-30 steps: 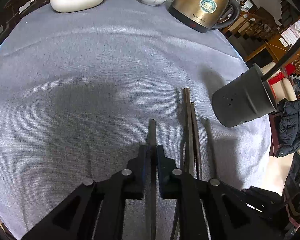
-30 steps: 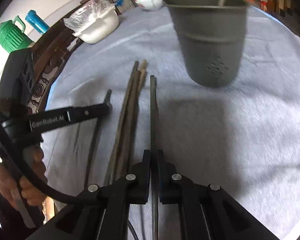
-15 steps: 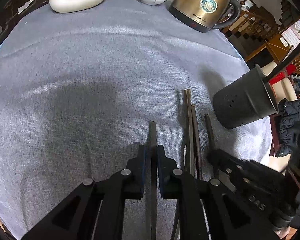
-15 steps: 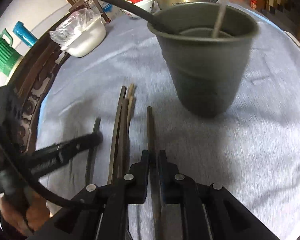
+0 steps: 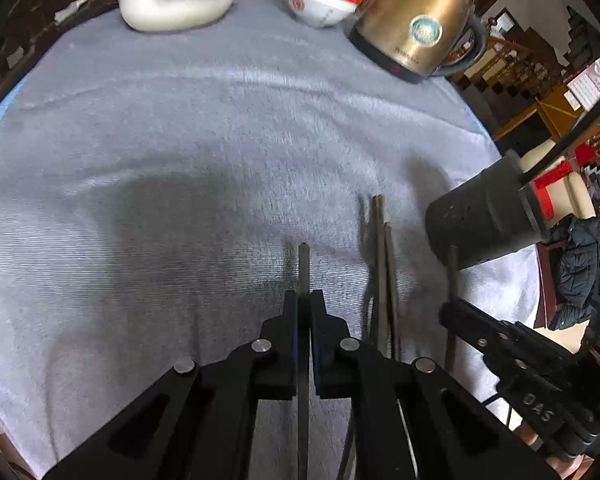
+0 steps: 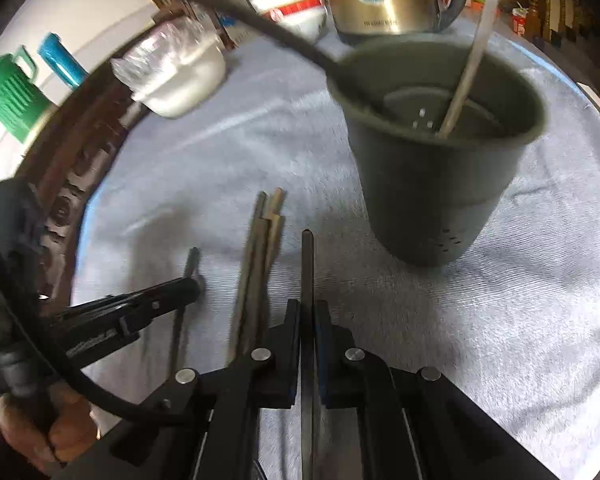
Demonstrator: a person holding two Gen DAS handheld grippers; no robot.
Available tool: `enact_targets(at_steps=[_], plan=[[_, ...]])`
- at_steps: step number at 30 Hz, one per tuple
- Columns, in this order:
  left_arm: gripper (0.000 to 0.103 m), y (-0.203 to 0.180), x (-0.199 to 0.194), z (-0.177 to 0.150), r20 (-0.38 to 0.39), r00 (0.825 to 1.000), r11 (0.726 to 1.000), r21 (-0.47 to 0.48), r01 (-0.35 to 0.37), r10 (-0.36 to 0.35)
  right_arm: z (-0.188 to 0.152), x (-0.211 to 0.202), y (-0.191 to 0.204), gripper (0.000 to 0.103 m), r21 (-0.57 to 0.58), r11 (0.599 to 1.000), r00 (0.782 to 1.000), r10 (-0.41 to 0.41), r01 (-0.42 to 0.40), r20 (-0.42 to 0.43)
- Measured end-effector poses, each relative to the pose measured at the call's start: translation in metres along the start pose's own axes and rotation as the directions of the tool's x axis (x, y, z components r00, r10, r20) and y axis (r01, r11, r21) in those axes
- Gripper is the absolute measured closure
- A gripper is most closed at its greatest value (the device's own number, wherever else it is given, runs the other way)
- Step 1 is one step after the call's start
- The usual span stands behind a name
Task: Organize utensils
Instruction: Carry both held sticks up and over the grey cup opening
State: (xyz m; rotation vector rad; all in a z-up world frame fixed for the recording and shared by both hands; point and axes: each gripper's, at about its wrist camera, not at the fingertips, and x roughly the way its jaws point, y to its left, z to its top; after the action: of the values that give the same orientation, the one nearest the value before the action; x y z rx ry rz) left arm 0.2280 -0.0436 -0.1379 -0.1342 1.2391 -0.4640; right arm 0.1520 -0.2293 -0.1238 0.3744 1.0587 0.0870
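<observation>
While each gripper pinches a single dark chopstick, the step in hand appears to be carrying one stick to the grey utensil holder [image 6: 440, 152] standing upright on the cloth-covered desk [image 5: 180, 140]. Right gripper [image 6: 308, 312]: jaws pressed together on its chopstick [image 6: 307, 264], whose tip points toward the holder's base, near it but apart. To do the step well, the tip should probably be lifted above the rim and the stick tilted steeper before release, clear of the pale utensil [image 6: 472, 60] and the dark handle [image 6: 260, 28] leaning inside. Left gripper [image 5: 305, 304]: jaws likewise shut on a second chopstick [image 5: 303, 268], which projects forward between them. Remaining chopsticks [image 6: 260, 248] lie bundled on the cloth between the two grippers, just left of the right gripper's jaws.
</observation>
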Motion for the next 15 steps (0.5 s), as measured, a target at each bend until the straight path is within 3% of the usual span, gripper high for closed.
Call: enact_targets(at_steps=[6, 15], plan=[[0.098, -0.01, -0.056, -0.005, 0.114, 0.993, 1.0, 0.019, 0.011, -0.013, -0.008, -0.05, 0.005, 0.096, -0.042, 0.996, 0.992, 0.082, -0.078, 0.097], [0.098, -0.035, -0.136, -0.014, 0.29, 0.957, 0.997, 0.077, 0.01, -0.032, -0.019, -0.122, 0.012, 0.096, -0.08, 0.989, 0.95, 0.145, -0.128, 0.275]])
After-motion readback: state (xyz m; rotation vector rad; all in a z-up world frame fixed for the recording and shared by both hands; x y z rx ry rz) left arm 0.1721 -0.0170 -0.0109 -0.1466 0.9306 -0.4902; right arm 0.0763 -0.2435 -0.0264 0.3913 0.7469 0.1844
